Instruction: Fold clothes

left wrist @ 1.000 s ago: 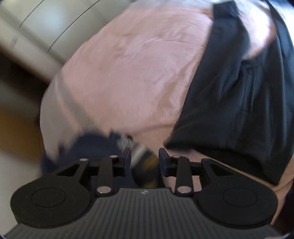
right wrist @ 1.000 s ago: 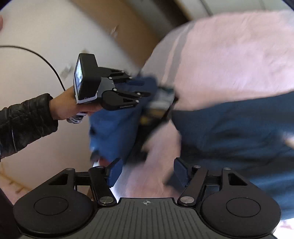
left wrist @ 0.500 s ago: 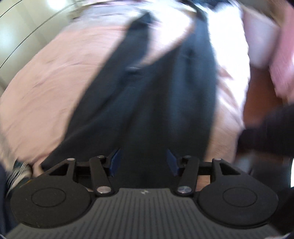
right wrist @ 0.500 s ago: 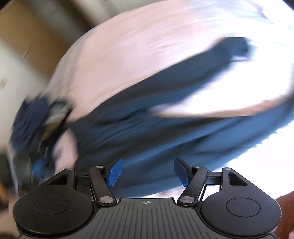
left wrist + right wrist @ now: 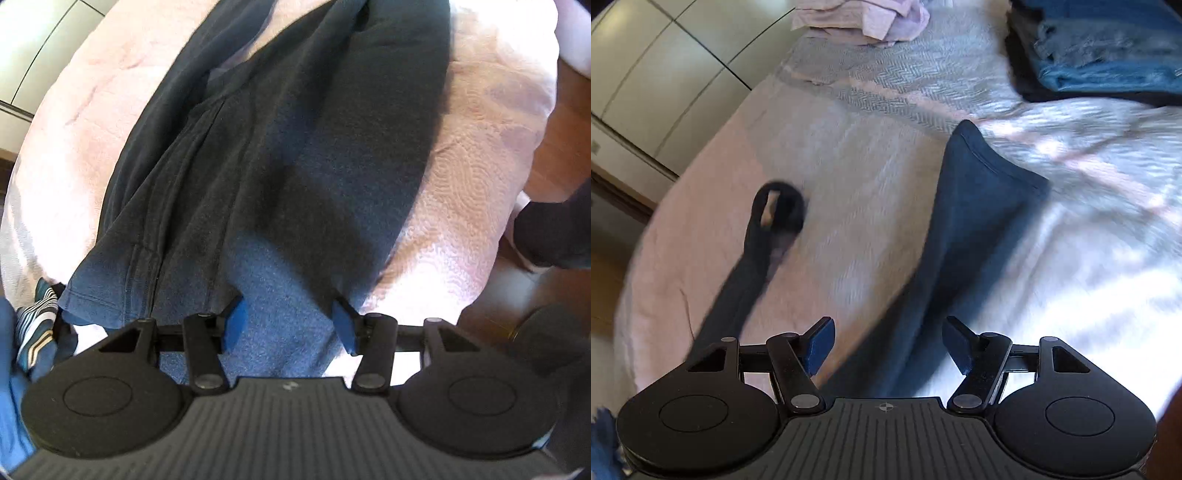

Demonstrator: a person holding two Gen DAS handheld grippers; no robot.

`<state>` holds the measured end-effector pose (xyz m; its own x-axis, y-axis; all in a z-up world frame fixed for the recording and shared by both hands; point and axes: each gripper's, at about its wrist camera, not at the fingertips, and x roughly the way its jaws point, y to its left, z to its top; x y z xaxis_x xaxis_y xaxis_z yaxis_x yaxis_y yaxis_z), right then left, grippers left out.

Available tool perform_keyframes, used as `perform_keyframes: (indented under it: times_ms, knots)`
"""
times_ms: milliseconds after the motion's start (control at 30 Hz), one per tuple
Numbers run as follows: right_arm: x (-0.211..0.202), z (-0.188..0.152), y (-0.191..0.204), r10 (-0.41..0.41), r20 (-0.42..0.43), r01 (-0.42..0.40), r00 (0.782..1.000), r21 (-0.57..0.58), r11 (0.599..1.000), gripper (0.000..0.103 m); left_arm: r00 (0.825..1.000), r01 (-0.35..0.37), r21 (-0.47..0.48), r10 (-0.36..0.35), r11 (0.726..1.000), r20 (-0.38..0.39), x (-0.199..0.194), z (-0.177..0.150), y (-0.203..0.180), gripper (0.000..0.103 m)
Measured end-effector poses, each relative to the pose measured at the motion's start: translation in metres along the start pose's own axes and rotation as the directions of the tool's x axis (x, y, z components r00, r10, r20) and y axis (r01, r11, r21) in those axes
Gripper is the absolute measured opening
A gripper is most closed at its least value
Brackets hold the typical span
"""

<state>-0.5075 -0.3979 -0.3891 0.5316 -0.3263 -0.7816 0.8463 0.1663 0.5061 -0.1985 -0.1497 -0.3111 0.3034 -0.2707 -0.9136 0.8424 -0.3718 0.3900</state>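
A dark navy garment lies spread lengthwise on the pink bedspread. My left gripper is open and empty, its blue-padded fingers just above the garment's near hem. In the right wrist view the same garment runs away from me, with a narrow strip ending in a loop to its left. My right gripper is open and empty over the garment's near part.
A striped cloth and blue fabric sit at the bed's near left edge. Folded blue clothes and a crumpled lilac garment lie at the far end of the bed. White cabinets stand left; wooden floor right.
My left gripper let go of the striped cloth, opened, and swung right over the dark garment. My right gripper swung from the bed's left edge to face along the garment.
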Motion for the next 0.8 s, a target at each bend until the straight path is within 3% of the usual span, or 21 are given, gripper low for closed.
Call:
perform_keyframes:
  times_ms: [100, 133, 167, 233, 300, 367, 400, 500, 567, 600, 633, 667, 800]
  knots:
    - [0.026, 0.025, -0.011, 0.001, -0.032, 0.000, 0.999, 0.024, 1.000, 0.063, 1.000, -0.011, 0.038, 0.012, 0.999, -0.028, 0.000, 0.005, -0.003, 0.048]
    - [0.032, 0.030, -0.013, -0.009, -0.046, 0.011, 0.999, 0.035, 0.999, 0.022, 0.999, -0.011, 0.044, 0.012, 0.999, -0.035, 0.001, 0.005, -0.003, 0.048]
    - [0.035, 0.035, -0.014, -0.018, -0.061, 0.020, 0.998, 0.042, 0.999, 0.007, 0.999, -0.008, 0.044, 0.010, 0.999, -0.041, 0.001, 0.006, -0.003, 0.048]
    - [0.020, 0.047, -0.006, 0.033, -0.042, -0.032, 0.999, 0.033, 0.999, 0.003, 0.999, -0.001, 0.032, 0.003, 0.999, -0.052, 0.004, 0.008, -0.001, 0.048]
    - [-0.008, 0.059, 0.008, 0.124, 0.016, -0.124, 0.992, -0.001, 0.992, 0.003, 0.998, 0.005, 0.018, -0.004, 1.000, -0.055, 0.000, 0.007, 0.003, 0.048]
    - [-0.060, 0.065, 0.023, 0.254, 0.138, -0.242, 0.957, -0.102, 0.965, 0.003, 0.999, 0.011, 0.005, -0.011, 1.000, -0.053, -0.002, 0.007, 0.004, 0.048]
    - [-0.080, 0.060, 0.023, 0.271, 0.179, -0.245, 0.946, -0.155, 0.957, 0.003, 0.999, 0.013, 0.005, -0.013, 1.000, -0.050, -0.003, 0.007, 0.004, 0.048]
    - [-0.107, 0.034, 0.001, 0.203, 0.222, -0.157, 0.954, -0.209, 0.965, 0.003, 0.998, 0.032, 0.020, -0.031, 0.999, -0.047, -0.003, 0.003, 0.002, 0.048]
    - [-0.085, 0.016, -0.039, 0.084, 0.130, -0.076, 0.988, -0.062, 0.995, 0.006, 0.998, 0.038, 0.027, -0.037, 0.999, -0.042, -0.005, -0.002, 0.001, 0.048]
    - [-0.074, 0.006, -0.057, 0.015, 0.078, -0.016, 0.997, 0.011, 1.000, 0.016, 0.999, 0.039, 0.030, -0.038, 0.999, -0.039, -0.006, -0.004, 0.001, 0.048]
    - [-0.065, -0.005, -0.073, -0.060, 0.033, 0.058, 0.998, 0.070, 0.996, 0.028, 0.999, 0.040, 0.031, -0.039, 0.999, -0.036, -0.007, -0.008, 0.001, 0.048]
    - [-0.061, -0.015, -0.083, -0.106, 0.007, 0.105, 0.994, 0.112, 0.988, 0.030, 0.999, 0.038, 0.024, -0.037, 0.999, -0.033, -0.012, -0.013, 0.000, 0.049]
    - [-0.064, -0.048, -0.079, -0.121, -0.011, 0.122, 0.993, 0.143, 0.982, 0.032, 0.999, 0.029, -0.005, -0.029, 1.000, -0.026, -0.024, -0.039, 0.001, 0.050]
